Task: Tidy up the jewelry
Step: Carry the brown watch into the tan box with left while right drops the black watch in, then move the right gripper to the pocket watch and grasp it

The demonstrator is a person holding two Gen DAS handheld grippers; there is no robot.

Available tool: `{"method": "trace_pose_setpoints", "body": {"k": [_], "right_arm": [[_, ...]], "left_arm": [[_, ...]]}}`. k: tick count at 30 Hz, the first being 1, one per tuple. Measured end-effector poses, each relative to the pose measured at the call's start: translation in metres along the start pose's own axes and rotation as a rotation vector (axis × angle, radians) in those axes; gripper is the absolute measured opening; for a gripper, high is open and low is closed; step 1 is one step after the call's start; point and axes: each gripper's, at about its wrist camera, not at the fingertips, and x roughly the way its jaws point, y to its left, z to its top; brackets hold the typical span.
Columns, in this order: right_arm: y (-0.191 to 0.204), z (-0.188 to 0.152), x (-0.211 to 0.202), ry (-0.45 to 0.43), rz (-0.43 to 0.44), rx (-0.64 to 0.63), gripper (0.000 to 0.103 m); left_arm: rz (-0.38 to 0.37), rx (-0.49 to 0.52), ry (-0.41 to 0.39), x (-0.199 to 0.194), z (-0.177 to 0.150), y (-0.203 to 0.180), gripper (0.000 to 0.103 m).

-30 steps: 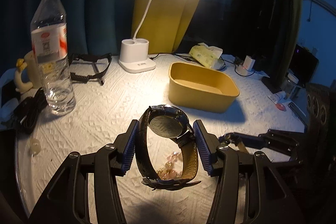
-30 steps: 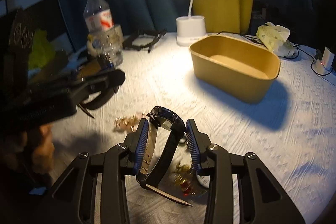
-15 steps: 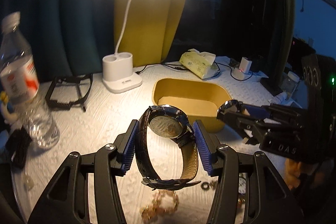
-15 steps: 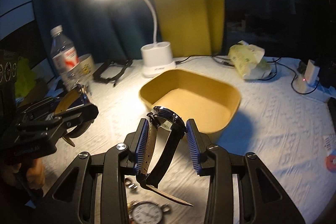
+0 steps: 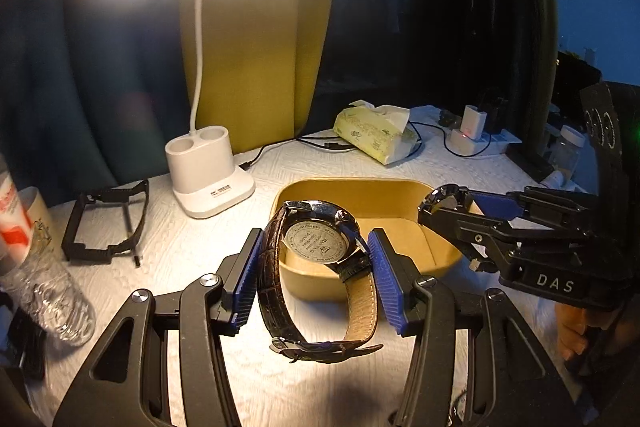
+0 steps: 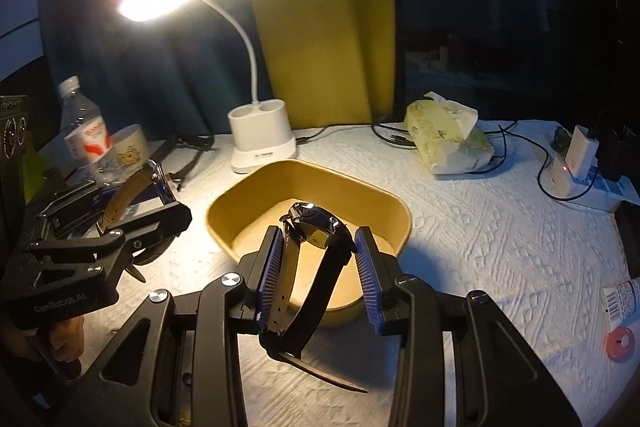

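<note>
Each hand-held gripper pinches a watch: the left hand-held gripper point(image 5: 314, 277) a brown leather-strapped steel watch point(image 5: 320, 267), the right hand-held gripper point(image 6: 316, 275) a black-strapped watch point(image 6: 312, 259). Lower both inside the mustard oval plastic bin point(image 6: 256, 195) at frame centre before spreading the jaws.

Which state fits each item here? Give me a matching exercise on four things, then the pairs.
Things:
1. round-faced watch with brown leather strap
2. watch with black strap
3. yellow oval tray
4. clear plastic water bottle

States:
A. stands upright by the mug
B. clamped in the left gripper
C. holds nothing yet
D. clamped in the right gripper

Pairs: 1-B, 2-D, 3-C, 4-A
</note>
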Motion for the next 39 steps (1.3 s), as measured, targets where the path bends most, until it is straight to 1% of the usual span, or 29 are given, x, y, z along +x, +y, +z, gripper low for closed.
{"method": "trace_pose_setpoints", "body": {"k": [6,9,12,14,17,19,21,23,31,39], "right_arm": [[-0.01,0.002,0.007,0.01,-0.012,0.03,0.038],[-0.015,0.003,0.01,0.01,0.001,0.038,0.039],[-0.015,0.004,0.008,-0.002,0.003,0.034,0.047],[-0.016,0.003,0.009,0.002,0.001,0.033,0.055],[-0.015,0.003,0.009,0.005,-0.01,0.035,0.06],[-0.015,0.003,0.008,0.006,-0.015,0.036,0.061],[-0.015,0.003,0.008,0.011,-0.018,0.038,0.063],[-0.014,0.002,0.006,0.011,-0.022,0.037,0.064],[-0.007,0.0,-0.004,0.016,-0.038,0.03,0.066],[0.002,-0.008,-0.016,0.028,-0.056,0.026,0.067]], "left_arm": [[-0.007,-0.017,0.026,0.02,0.006,0.002,0.055],[-0.016,-0.024,0.041,0.028,0.007,0.002,0.055],[-0.029,-0.04,0.058,0.036,0.008,0.004,0.055],[-0.034,-0.049,0.072,0.041,0.009,0.004,0.055],[-0.032,-0.051,0.079,0.044,0.009,0.003,0.057],[-0.03,-0.05,0.056,0.04,0.011,0.003,0.059],[-0.03,-0.05,0.034,0.035,0.013,0.003,0.062],[-0.023,-0.054,0.026,0.032,0.015,0.004,0.063],[-0.009,-0.064,0.006,0.018,0.013,0.007,0.064],[-0.017,-0.068,-0.011,-0.004,0.005,0.006,0.064]]}}
